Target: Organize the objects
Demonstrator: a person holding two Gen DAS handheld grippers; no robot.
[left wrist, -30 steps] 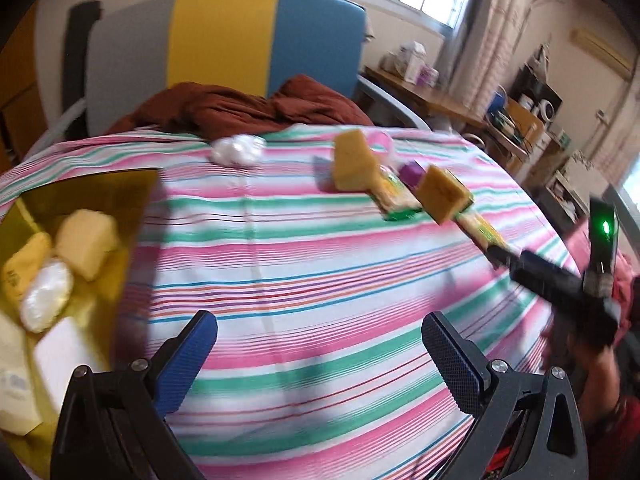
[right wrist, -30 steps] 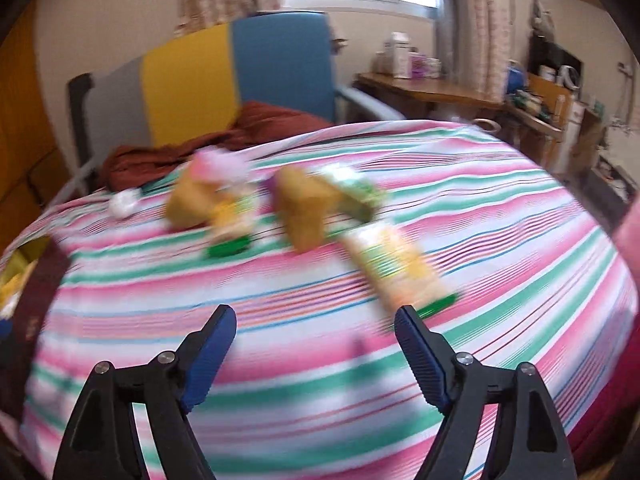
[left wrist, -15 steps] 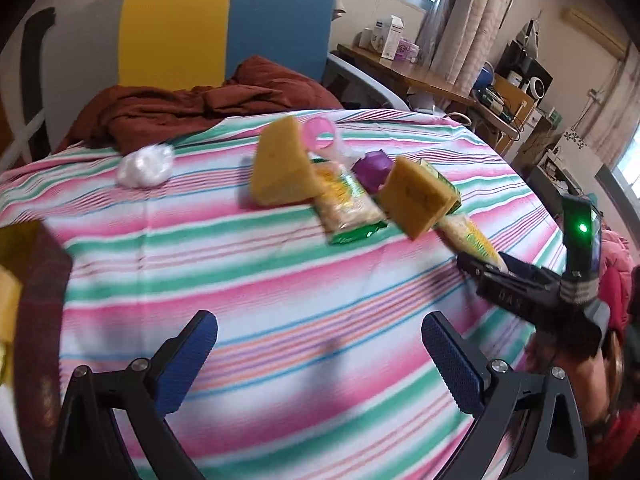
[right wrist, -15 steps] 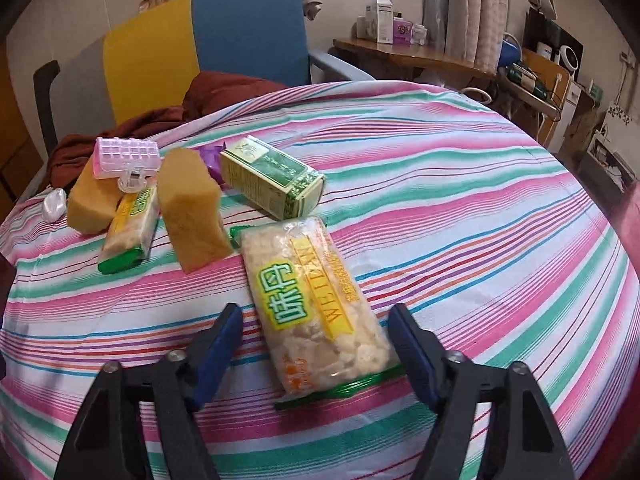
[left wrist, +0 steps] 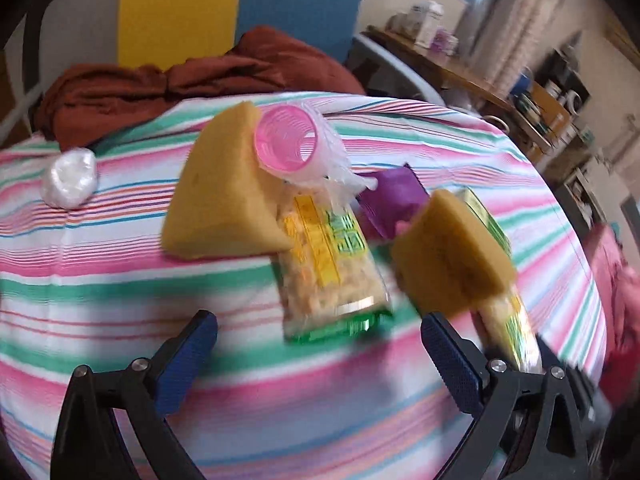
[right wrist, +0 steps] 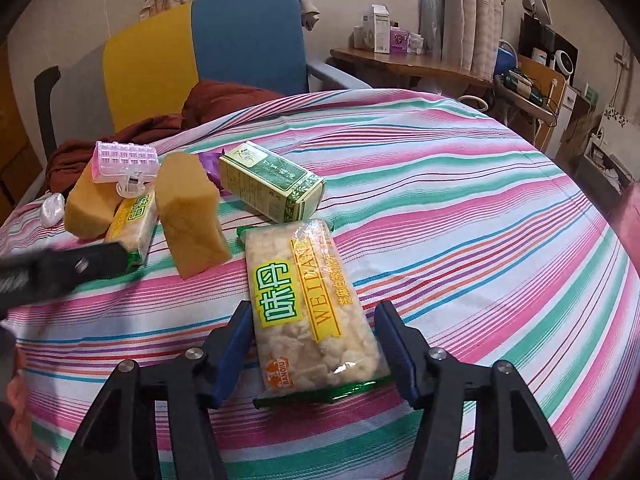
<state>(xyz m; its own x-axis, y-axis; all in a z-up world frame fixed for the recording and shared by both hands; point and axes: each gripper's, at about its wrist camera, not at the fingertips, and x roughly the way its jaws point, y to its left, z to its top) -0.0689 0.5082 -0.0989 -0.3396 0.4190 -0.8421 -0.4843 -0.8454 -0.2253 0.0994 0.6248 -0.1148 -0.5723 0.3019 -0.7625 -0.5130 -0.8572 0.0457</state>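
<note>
My right gripper (right wrist: pixel 314 344) is open, its jaws on either side of the near end of a snack pack (right wrist: pixel 308 304) lying on the striped tablecloth (right wrist: pixel 460 216). The pads do not press it. Behind it lie a green box (right wrist: pixel 272 182), two yellow sponges (right wrist: pixel 190 208) (right wrist: pixel 90 204), a second snack pack (right wrist: pixel 134 220), a pink roller (right wrist: pixel 122 160) and a purple packet (right wrist: pixel 211 162). My left gripper (left wrist: pixel 320 354) is open and empty just short of the second snack pack (left wrist: pixel 326 264), with sponges (left wrist: pixel 222 210) (left wrist: pixel 450 264) on either side and the pink roller (left wrist: pixel 292 142) behind.
A white wrapped lump (left wrist: pixel 70 178) lies at the far left of the table. A chair (right wrist: pixel 240 44) with a brown cloth (left wrist: pixel 180 80) stands behind the table. The left gripper's arm (right wrist: pixel 60 270) reaches in from the left in the right wrist view.
My left gripper swung away from the yellow box of items and closed in on the pile. My right gripper moved forward until its jaws straddle the snack pack.
</note>
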